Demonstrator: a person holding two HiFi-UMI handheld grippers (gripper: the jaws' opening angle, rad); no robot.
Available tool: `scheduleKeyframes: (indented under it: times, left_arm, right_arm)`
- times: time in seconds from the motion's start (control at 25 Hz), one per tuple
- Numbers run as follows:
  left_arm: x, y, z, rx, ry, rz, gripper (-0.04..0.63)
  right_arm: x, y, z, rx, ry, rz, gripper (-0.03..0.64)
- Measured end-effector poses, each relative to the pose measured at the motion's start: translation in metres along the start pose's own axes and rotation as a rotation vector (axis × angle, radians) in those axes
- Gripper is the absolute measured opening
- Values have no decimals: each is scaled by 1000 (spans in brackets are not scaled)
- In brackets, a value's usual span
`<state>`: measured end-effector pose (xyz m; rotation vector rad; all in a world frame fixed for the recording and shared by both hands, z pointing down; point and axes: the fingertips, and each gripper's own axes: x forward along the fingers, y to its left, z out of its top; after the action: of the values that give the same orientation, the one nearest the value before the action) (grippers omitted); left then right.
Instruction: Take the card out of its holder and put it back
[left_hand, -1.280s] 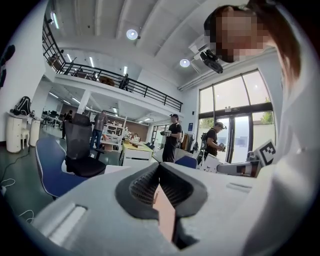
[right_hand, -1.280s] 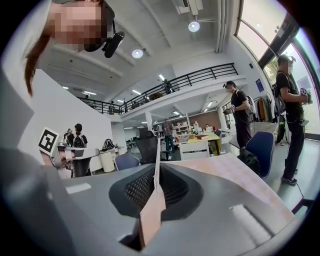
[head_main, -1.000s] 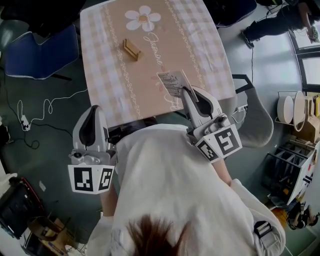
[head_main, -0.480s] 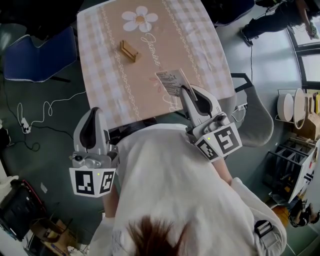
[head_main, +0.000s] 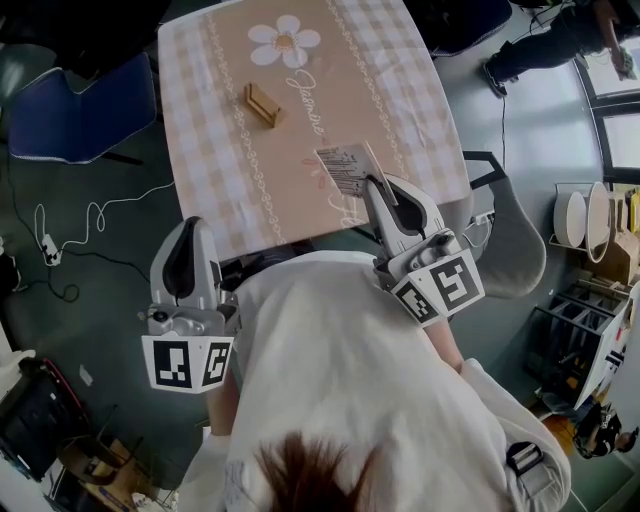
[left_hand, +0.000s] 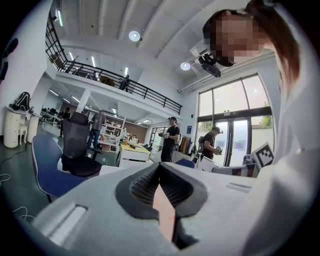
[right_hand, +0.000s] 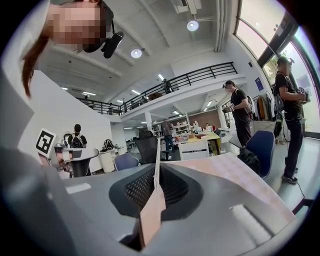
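Cloth-covered table (head_main: 215, 150), wooden card holder (head_main: 263, 104) on top

Right claw (head_main: 373, 184) grips card (head_main: 345, 165) over counter (head_main: 215, 150) near edge; wooden holder (head_main: 262, 103) well apart, empty. Left claw (head_main: 188, 226) off counter.

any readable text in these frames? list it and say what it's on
"Jasmine": cursive on the tablecloth beside the daisy; best reading, small.
Card held in the right gripper: printed lines, too small to read.
Cubes on the left gripper and right gripper: square markers only, no words.
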<state>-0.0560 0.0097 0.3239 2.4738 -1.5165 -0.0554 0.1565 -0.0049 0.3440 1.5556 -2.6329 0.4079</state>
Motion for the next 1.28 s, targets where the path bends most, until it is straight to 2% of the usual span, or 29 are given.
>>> scheduleKeyframes:
  times: [0.2, 0.48, 0.84, 1.28]
  left_arm:
    - [6, -5, -6, 6, 22, -47, 0]
    - [19, -5, -2, -32, 40, -135, 0]
    - [27, 14, -1, -24, 94, -158, 0]
    - [23, 42, -12, -66, 122, -117, 0]
  right_arm:
    - [2, 2, 0, 13, -4, -23, 15]
    - [23, 13, 8, -14, 8, -50, 15]
    - [44, 19, 9, 0, 41, -98, 15]
    - [50, 19, -5, 48, 67, -144, 15]
